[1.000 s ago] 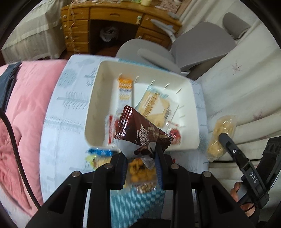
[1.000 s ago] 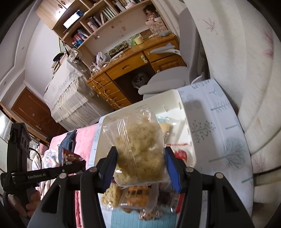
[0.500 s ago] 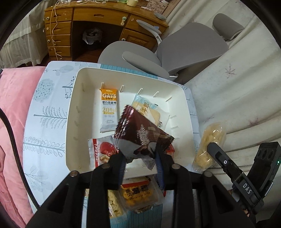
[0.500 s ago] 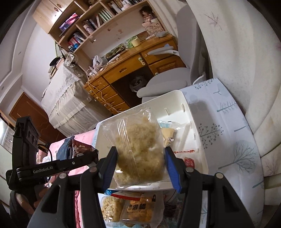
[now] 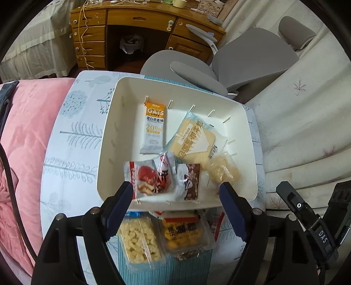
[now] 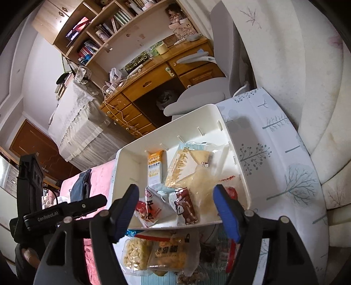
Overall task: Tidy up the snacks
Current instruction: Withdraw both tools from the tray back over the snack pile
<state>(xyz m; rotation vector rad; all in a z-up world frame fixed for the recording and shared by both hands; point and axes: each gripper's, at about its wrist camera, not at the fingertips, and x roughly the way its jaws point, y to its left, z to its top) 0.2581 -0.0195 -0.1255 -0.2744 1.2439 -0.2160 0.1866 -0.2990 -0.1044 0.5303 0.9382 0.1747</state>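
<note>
A white bin [image 5: 105, 140] on the tree-print table holds an oat bar [image 5: 154, 129], a yellow cracker pack [image 5: 193, 140], a red-and-white pack [image 5: 151, 177], a brown chocolate pack [image 5: 189, 182] and a clear bag of pale puffs [image 5: 221, 171]. My left gripper [image 5: 176, 190] hangs over the bin's near edge, its jaws opening and gripping nothing. The right gripper [image 6: 176, 195] hovers over the same edge, its jaws also opening, above the brown pack [image 6: 186, 206] and the clear bag [image 6: 206, 182] without touching them.
Loose snacks lie in front of the bin [image 6: 239, 166]: a puffed-corn pack [image 6: 136, 254] and an orange pack [image 6: 169, 254]. A pink blanket [image 5: 26, 131] borders the table on the left, white bedding [image 5: 307, 131] on the right. A grey chair [image 5: 241, 61] and a wooden desk [image 5: 140, 19] stand behind.
The left gripper let go of the brown pack, which now lies in the bin. The right gripper released the clear bag into the bin's near right corner. Both jaws spread wide.
</note>
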